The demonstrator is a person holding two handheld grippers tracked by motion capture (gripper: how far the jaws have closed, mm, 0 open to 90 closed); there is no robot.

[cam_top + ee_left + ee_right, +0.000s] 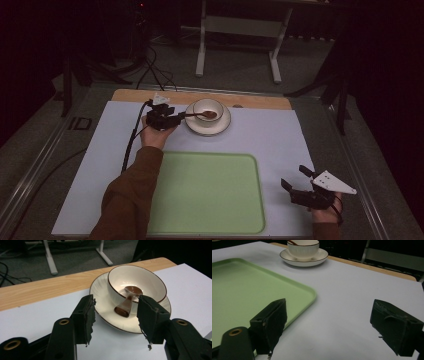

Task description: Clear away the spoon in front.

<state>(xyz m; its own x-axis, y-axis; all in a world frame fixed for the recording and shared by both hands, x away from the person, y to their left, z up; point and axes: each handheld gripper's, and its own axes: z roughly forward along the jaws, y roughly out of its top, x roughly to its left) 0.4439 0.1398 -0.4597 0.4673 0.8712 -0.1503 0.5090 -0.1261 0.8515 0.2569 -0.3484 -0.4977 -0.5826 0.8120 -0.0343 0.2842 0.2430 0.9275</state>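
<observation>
Brown ceramic spoon (128, 301) propped in the white bowl (147, 281), scoop down in the well, handle sloping out over the near rim toward the left gripper (116, 312); long axis running almost straight along that gripper's line of sight, handle end lying between the two black jaws but not yet pressed by either foam pad; jaws apart, with a clear gap on both sides of the handle. Bowl seated on a cream saucer (105, 287) with fine ribbing and a thin dark rim; both glazed, hard, slippery-looking, likely to shift if nudged sideways. Seen from above, left gripper (172, 120) just beside the saucer at the far edge of the pale mat (265, 135), so by far the nearer hand; right gripper (295, 182) well apart at the near right corner, jaws spread wide over bare mat, nothing between them. Matte green tray (210, 192) empty, between the two hands.
</observation>
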